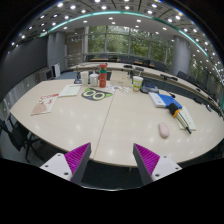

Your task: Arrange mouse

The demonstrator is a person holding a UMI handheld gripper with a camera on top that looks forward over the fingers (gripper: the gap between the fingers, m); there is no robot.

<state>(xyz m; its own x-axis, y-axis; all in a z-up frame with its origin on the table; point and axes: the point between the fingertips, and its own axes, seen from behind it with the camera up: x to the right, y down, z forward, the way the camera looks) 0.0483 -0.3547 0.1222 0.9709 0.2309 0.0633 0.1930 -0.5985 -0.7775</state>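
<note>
Large pale table [100, 125] in a glass-walled office. Mouse [164, 130] lay far right of the gripper [112, 158], well apart, near scattered books [162, 99]. Jaws stood wide, holding nothing. Mouse judged light, rigid, smooth-shelled; best pinched across its narrow flanks.

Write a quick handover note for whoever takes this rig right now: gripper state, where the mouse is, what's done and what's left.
Hand-held gripper: open, empty, held above the near edge of the table.
Mouse: lies on the table beyond the right finger, not touched by either finger.
Nearby: a yellow and black tool and a blue book lie farther back behind the mouse.
Done: nothing visible yet.
Left: reach the mouse, grasp it, arrange it.
</note>
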